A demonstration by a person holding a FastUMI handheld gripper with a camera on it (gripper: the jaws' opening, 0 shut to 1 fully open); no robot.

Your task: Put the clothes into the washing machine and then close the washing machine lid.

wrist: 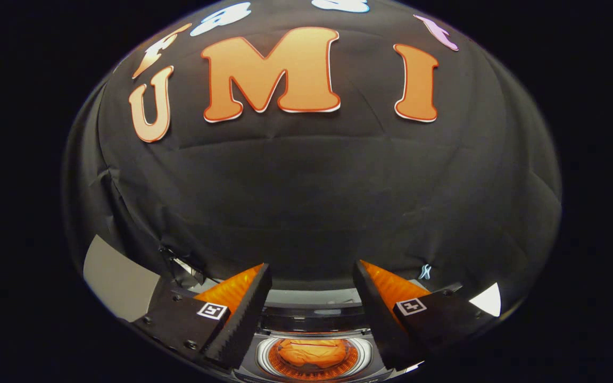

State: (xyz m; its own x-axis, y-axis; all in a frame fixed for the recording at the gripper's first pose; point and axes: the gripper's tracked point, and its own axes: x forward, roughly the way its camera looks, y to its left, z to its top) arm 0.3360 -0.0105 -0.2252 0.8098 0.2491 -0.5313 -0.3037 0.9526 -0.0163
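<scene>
**Fingers spread wide above the open washer drum**

Nearest to us, the fingers (312, 276) stand wide apart with nothing between them, the two toothed inner faces slanting away from each other. Each finger carries a small square marker on its base. Between and below them we look down into the washing machine (314, 319), whose top opening is uncovered. Its round drum (264, 357) shows as a bright ring, and an orange garment (313, 352) lies bunched at the bottom of it, well inside the ring and clear of the rim on every side we can see.

We see the back edge of the machine's opening as a pale curved band running from one finger to the other, just ahead of the fingertips. A darker band sits below it, between that edge and the drum ring. Whether this is part of the lid we cannot tell.

Beyond the fingers hangs the booth's black cloth wall (306, 202), creased but unbroken, leaving open room ahead of and above the fingers. To the left of the left finger a pale flat panel (117, 279) stands against the cloth, and a small bright patch (488, 300) sits just outside the right finger. A small pale clip-like item (425, 272) sits on the cloth above the right finger.
</scene>
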